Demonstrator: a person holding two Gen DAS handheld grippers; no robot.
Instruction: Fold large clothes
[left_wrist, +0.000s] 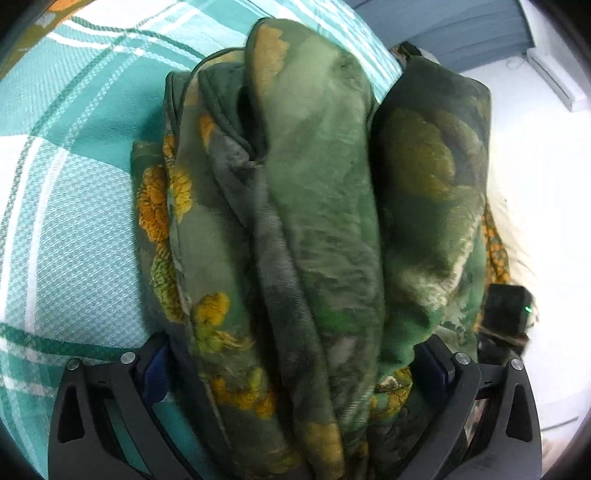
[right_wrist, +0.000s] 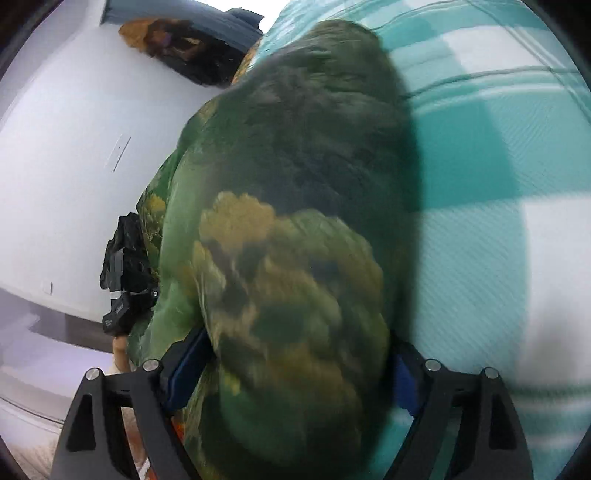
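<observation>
- The green floral garment (left_wrist: 317, 229), a thick plush cloth with orange and yellow flowers, lies bunched in long folds on a bed cover (left_wrist: 74, 184) checked in teal and white.
- The cover has a woven, waffle-like texture; darker green lines cross its pale squares.
- Left gripper (left_wrist: 295, 373): its fingers (left_wrist: 155, 373) stand wide apart with the heaped folds filling the gap between them; whether the pads press on the cloth cannot be told.
- Right gripper (right_wrist: 295, 369): its fingers (right_wrist: 184, 365) are likewise spread wide around a rounded hump of the same garment (right_wrist: 295, 221); a grip cannot be confirmed, and the view is blurred.
- Beyond the bed edge is a white wall (right_wrist: 66, 147), with a white wall unit (left_wrist: 554, 77) seen high on it in the left view.
- A dark heap of cloth (right_wrist: 188, 51) sits at the far end of the bed.
- Each view catches the other black gripper at the garment's far side.
</observation>
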